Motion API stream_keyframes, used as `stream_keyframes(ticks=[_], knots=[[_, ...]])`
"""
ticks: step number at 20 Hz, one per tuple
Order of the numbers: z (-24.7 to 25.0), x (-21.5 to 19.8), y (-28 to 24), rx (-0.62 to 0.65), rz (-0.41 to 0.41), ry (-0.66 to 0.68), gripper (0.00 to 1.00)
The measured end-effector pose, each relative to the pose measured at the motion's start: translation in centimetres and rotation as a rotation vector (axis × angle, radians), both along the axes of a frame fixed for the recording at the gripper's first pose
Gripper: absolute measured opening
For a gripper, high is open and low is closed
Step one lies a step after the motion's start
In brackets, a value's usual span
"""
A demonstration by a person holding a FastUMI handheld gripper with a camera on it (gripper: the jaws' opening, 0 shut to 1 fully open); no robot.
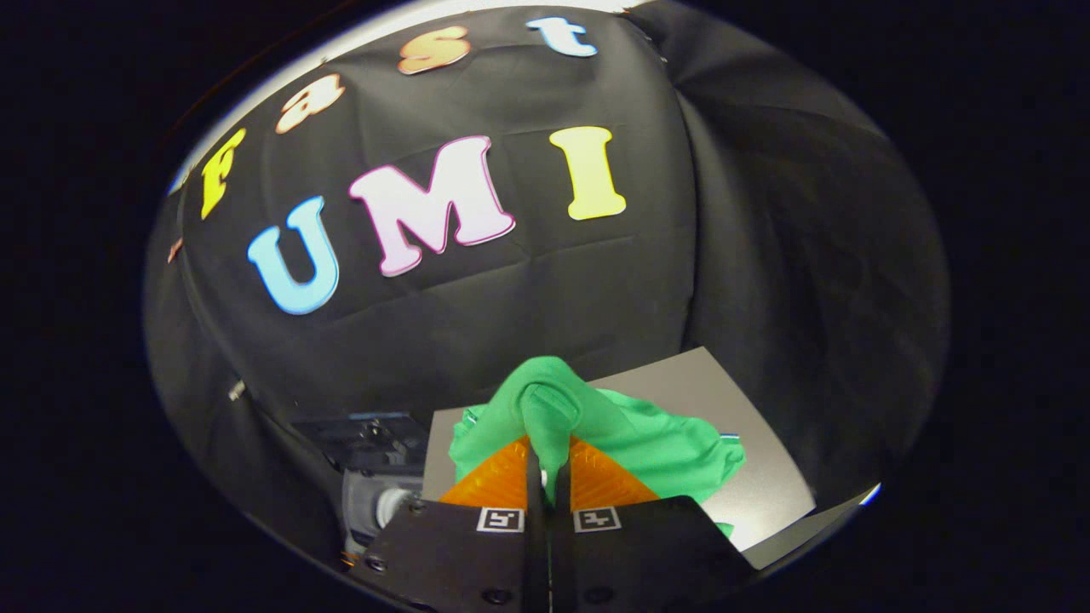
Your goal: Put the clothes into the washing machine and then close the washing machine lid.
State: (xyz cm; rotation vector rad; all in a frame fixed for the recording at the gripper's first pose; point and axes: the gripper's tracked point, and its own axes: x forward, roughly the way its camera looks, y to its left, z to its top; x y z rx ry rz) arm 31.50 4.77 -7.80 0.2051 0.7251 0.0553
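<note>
Fingers (547, 470) pinch closed on a bunched fold of green garment (613, 434), which humps up between them. Rest of cloth trails ahead and to the right, long axis slanting across the pale grey worktop (724, 383). Black cloth wall (766, 255) behind; a grey machine part (379, 502) sits beside the worktop on the left.
</note>
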Motion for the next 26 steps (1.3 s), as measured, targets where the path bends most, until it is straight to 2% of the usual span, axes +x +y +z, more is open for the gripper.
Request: stream_keyframes(ticks=[3,7,12,16,20,26], knots=[[0.7,0.0,1.2,-0.023,0.037,-0.003,0.06],[6.8,0.4,5.3,-0.065,0.089,-0.087,0.06],[11.4,-0.2,13.1,-0.053,0.141,-0.141,0.06],[11.8,-1.4,19.2,-0.036,0.193,-0.148,0.06],[11.5,-3.2,25.5,0.050,0.257,-0.132,0.06],[10.4,-5.5,32.4,0.088,0.337,-0.113,0.06]])
